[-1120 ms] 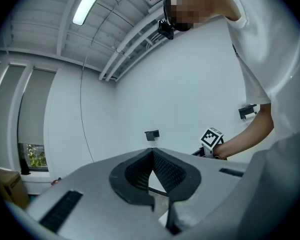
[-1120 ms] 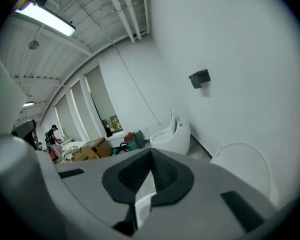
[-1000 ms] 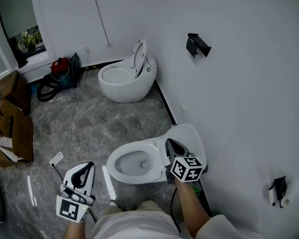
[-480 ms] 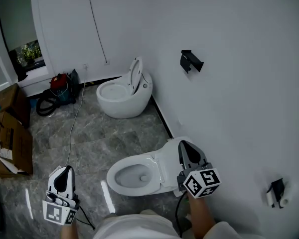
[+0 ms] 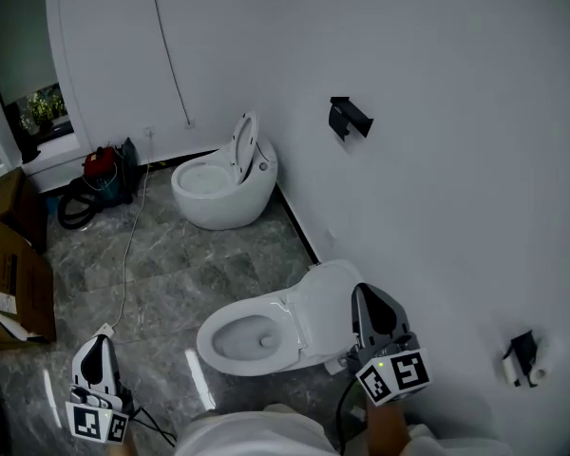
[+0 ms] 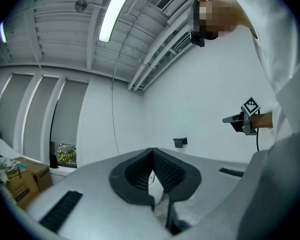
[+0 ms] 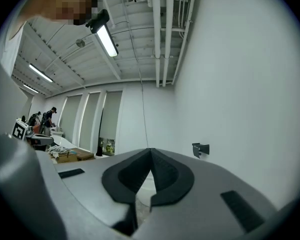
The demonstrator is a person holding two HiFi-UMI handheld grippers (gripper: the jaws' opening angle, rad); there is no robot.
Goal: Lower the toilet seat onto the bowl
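Near toilet: the near toilet [image 5: 209,345] stands against the wall just ahead of the person; its seat ring appears to lie flat on the bowl; whether the broad white part behind it is a lid or a housing, I cannot tell
Far toilet: the far toilet [image 5: 218,193] sits near the room's corner, well apart from both grippers; its raised seat [image 5: 242,145] stands upright with the lid, on the wall side of the bowl; judged to be the seat left to lower
Handling: probably stiff moulded plastic, light for its size, smooth and rather slippery; hinged at the back, so it swings rather than lifts; it may drop and slam unless the hinge is damped
Where to take hold: the free edge at the top of the upright seat, farthest from the hinge; pinch or hook that thin rim, tip it forward, then guide it down
Left gripper: the left gripper [image 5: 96,350] is low at the left of the head view; jaws together, nothing between them
Right gripper: the right gripper [image 5: 369,302] hangs above the back of the near toilet, close to the wall; jaws closed, empty
Writing: none readable; the gripper cubes carry black-and-white square markers, no letters; the cardboard box [image 5: 14,283] bears labels too small to read; no brand shows on either toilet
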